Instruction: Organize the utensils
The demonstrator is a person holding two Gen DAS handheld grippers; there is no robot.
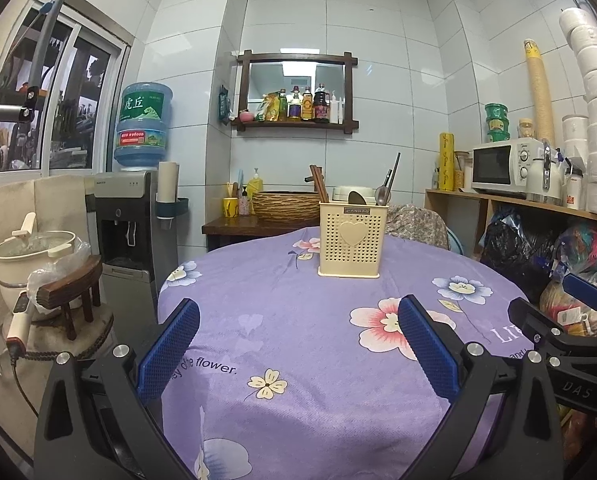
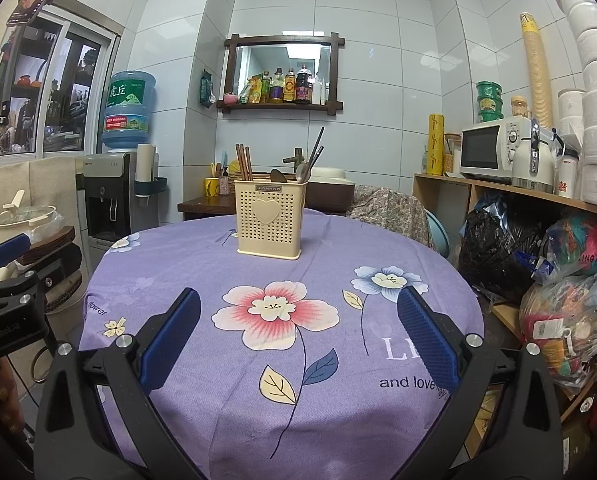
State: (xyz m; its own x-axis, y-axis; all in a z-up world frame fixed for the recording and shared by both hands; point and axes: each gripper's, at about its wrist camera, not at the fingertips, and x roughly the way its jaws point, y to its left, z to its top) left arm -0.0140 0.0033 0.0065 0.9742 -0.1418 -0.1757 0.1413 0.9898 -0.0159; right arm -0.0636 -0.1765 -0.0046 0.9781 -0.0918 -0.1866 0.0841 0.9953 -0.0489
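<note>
A big round table (image 2: 202, 380) with a purple flower cloth fills the room's middle. Toward twelve o'clock on it stands a cream plastic holder (image 2: 269, 220) with little holes and a heart on its front. It stands upright, well apart from both grippers.

Inside the holder, brown chopsticks (image 2: 244, 162) stick up at the eleven o'clock corner. Spoons (image 2: 303, 171) and thin dark sticks lean out at the one o'clock corner. A dark scoop shape sits between them.

The left gripper (image 1: 298, 354) hangs over the near edge at six o'clock, its blue pads spread wide, with nothing between them. The right gripper (image 2: 298, 338) is the same: wide apart and holding nothing.

The holder looks light and a bit bendy, so it may tip if pushed. The chopsticks look stiff and thin, easy to pinch near their tops. The spoons look like smooth metal and may slip, so pinch the handle, not the bowl. No loose utensils show on the cloth, so the job looks nearly done
</note>
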